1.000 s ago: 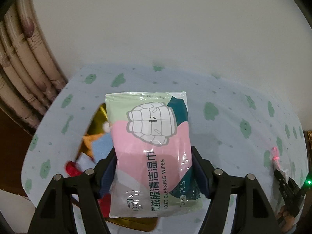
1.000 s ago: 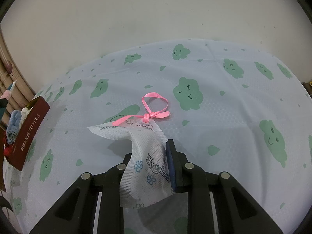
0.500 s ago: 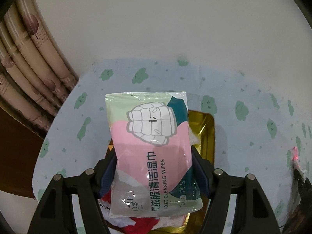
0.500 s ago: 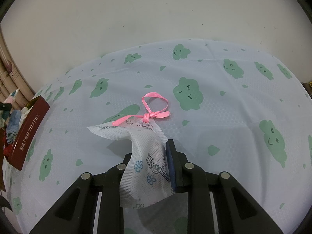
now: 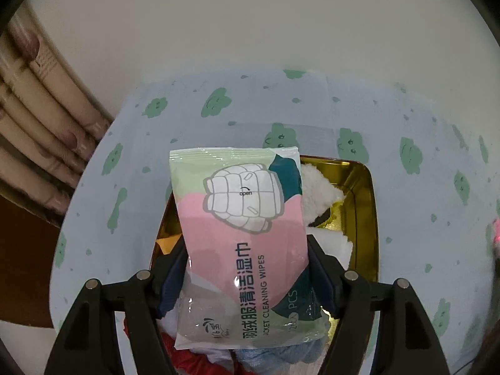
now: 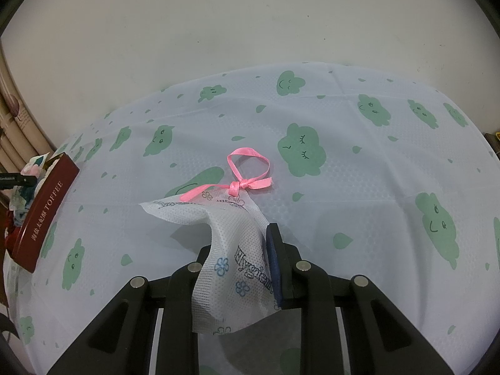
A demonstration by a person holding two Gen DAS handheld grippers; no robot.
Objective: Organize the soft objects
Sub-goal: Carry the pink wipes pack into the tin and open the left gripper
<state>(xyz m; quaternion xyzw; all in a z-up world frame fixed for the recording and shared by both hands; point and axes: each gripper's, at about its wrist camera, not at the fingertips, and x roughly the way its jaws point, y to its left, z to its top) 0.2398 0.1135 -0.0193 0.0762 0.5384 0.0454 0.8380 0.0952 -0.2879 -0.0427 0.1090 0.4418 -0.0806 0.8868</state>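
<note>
1. One glossy pack of wipes (image 5: 240, 237), pink, green and white, is clamped by its lower half between the left gripper (image 5: 247, 278) pads; it hangs over a gold-lined tin (image 5: 365, 218) and hides most of the soft things inside.
2. Fluffy white cloth (image 5: 318, 193), blue cloth (image 5: 281, 356) and red cloth (image 5: 190, 362) peek out around the pack; their shapes are cut off.
3. The right gripper (image 6: 240, 268) is pinched nearly closed on a dimpled non-woven pouch (image 6: 228, 243) with a pink ribbon (image 6: 247, 181), which droops onto the cloud-print tablecloth (image 6: 375, 187).
4. From the right wrist view the tin (image 6: 43, 209) sits far left, partly cropped.

Left tool (image 5: 247, 268) black angular fingers, silver screws, dark blue pads, right tool (image 6: 240, 268) alike
</note>
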